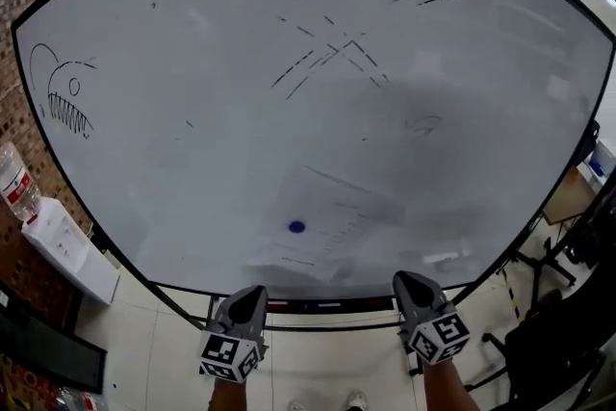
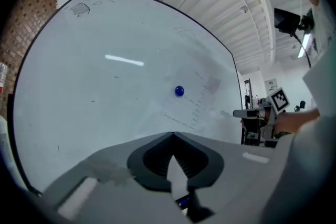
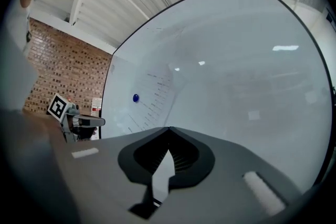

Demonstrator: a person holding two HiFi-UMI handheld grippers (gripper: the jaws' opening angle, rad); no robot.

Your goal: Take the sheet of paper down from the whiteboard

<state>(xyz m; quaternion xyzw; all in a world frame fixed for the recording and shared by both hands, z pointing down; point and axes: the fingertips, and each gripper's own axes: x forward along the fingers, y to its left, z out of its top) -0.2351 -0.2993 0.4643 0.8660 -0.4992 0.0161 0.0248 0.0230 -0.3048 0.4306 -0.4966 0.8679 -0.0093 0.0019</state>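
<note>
Paper (image 1: 327, 221) hangs low on the whiteboard (image 1: 173, 91), pinned by a blue magnet (image 1: 296, 227). Left gripper (image 1: 248, 295) and right gripper (image 1: 409, 282), both pressed together and empty, hover short of it; best to open one and lift the magnet while the other pinches a corner.

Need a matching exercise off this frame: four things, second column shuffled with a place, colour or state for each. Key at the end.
Column one
1. magnet
2. sheet of paper
3. fish drawing
4. left gripper

Column two
A. jaws shut, nothing between them
B. blue
C. hangs low on the whiteboard, near its middle
D. at the whiteboard's left edge

Pairs: 1-B, 2-C, 3-D, 4-A
</note>
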